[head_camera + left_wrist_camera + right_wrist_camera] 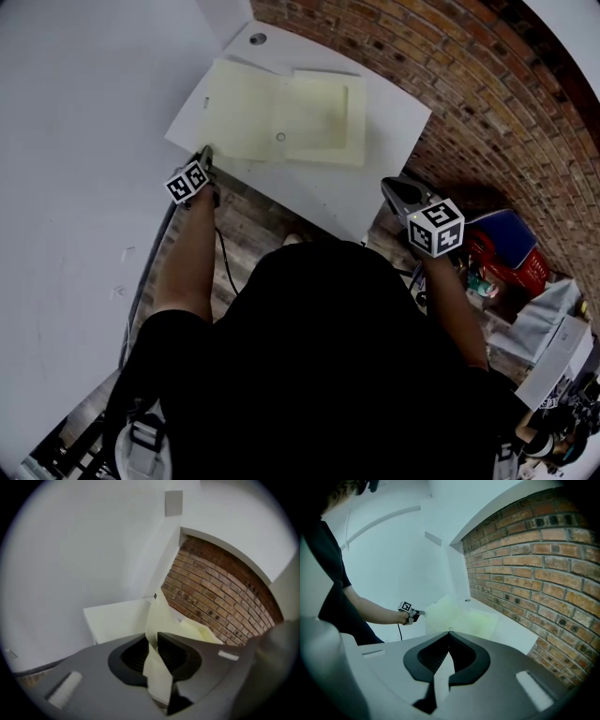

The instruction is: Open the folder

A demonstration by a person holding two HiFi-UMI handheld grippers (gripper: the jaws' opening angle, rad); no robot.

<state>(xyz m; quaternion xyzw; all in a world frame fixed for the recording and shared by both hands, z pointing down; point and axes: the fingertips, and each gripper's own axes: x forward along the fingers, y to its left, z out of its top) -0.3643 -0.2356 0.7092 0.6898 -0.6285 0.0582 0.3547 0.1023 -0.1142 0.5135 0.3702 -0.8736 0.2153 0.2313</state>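
Note:
A pale yellow folder [281, 117] lies spread open on the white table [380, 173], its inner pocket on the right half. My left gripper [204, 155] is at the folder's near left corner. In the left gripper view the cover sheet [157, 618] rises between the jaws [153, 637], which stand slightly parted around it. My right gripper [389, 187] hovers off the table's near right edge, away from the folder. Its jaws [449, 633] are shut with nothing in them. From there I see the folder [459, 616] and the left gripper [419, 612] at its raised left edge.
A brick wall [487, 84] runs along the table's far right side and a white wall [84, 141] along the left. The table has a cable hole [258, 38] at the back. Red and blue items [506, 248] and boxes [562, 347] sit on the floor at right.

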